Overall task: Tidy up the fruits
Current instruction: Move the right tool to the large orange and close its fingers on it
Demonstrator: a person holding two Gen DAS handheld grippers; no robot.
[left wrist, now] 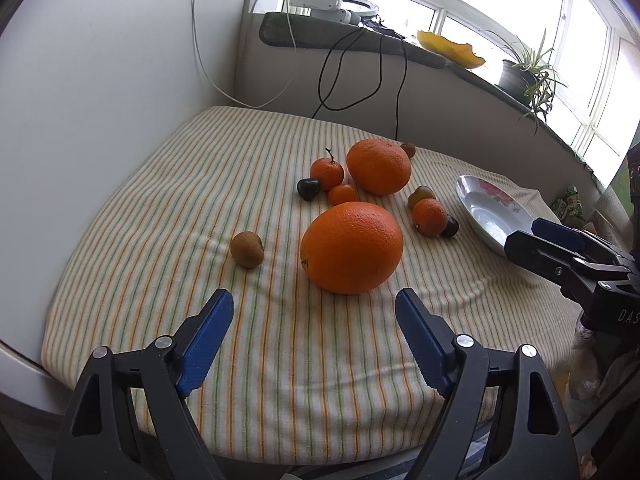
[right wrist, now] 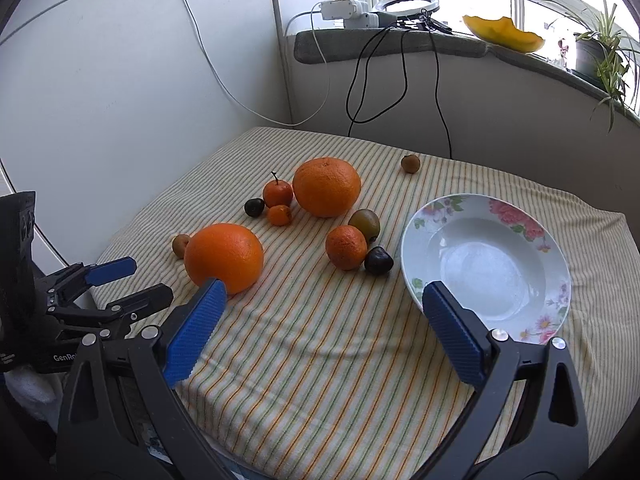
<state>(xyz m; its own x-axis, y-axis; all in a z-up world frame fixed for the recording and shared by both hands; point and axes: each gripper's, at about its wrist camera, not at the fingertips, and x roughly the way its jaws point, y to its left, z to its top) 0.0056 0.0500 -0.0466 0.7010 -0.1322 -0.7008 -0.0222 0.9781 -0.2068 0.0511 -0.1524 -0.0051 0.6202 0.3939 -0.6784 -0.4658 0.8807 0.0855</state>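
Observation:
Several fruits lie on a striped cloth (left wrist: 280, 360). A large orange (left wrist: 352, 247) sits just ahead of my open, empty left gripper (left wrist: 315, 304); it also shows in the right wrist view (right wrist: 224, 258). A second large orange (left wrist: 379, 166) (right wrist: 327, 186) lies farther back, with small tangerines (left wrist: 327, 172) (right wrist: 346, 247), dark plums (left wrist: 308, 189) (right wrist: 378, 261) and kiwis (left wrist: 247, 249) (right wrist: 365, 224) around. An empty floral white plate (right wrist: 486, 268) (left wrist: 492, 212) lies to the right. My right gripper (right wrist: 322, 296) is open and empty, its right finger over the plate's near rim.
A white wall stands to the left. A windowsill behind holds a power strip (right wrist: 344, 10), a ring light, dangling cables (right wrist: 360, 80), a yellow dish (right wrist: 504, 34) and a potted plant (right wrist: 600, 56). The cloth's front edge drops off below the grippers.

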